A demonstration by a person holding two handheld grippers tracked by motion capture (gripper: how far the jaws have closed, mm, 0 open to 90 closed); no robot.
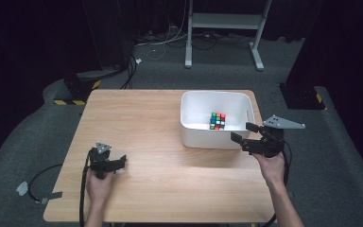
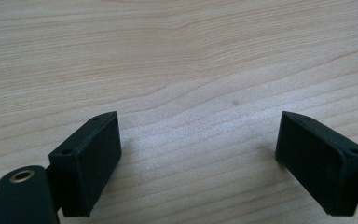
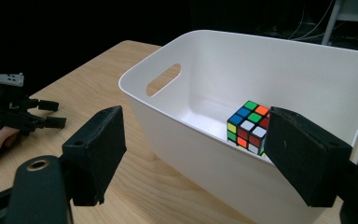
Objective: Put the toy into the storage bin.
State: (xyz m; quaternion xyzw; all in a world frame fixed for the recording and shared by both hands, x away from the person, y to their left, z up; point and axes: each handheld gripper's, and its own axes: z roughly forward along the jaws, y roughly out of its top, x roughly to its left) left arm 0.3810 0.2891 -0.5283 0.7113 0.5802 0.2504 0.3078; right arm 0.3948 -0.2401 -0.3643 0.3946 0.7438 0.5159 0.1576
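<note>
A person seated at a wooden bench [image 1: 160, 142] is holding a pair of black tongs in each hand. From the high view, the right tongs [image 1: 243, 133] are hovering just beside the near right corner of a white plastic bin [image 1: 189, 130], their jaws standing wide apart and gripping nothing, the grey three-cornered plate sitting on top. The left tongs [image 1: 121, 162] are lying low over the bench near its front left, well apart from the bin, with the person's left hand [image 1: 99, 185] wrapped around the handle.

A Rubik's cube [image 1: 218, 121] is sitting on the floor of the bin, toward its near right side. The right gripper view is bringing it closer: the cube [image 3: 248, 127] is resting just behind the bin's near wall [image 3: 205, 154], green, blue, orange and white stickers facing up, and part of it is tucked behind one black jaw. That view is also showing an oval handle slot [image 3: 163, 79] cut into the bin's end wall, and the left tongs [image 3: 51, 114] farther off across the bench.

The left gripper view is looking straight down on bare wood grain [image 2: 191, 70], both jaws spread wide with nothing between them [image 2: 198, 158].
</note>
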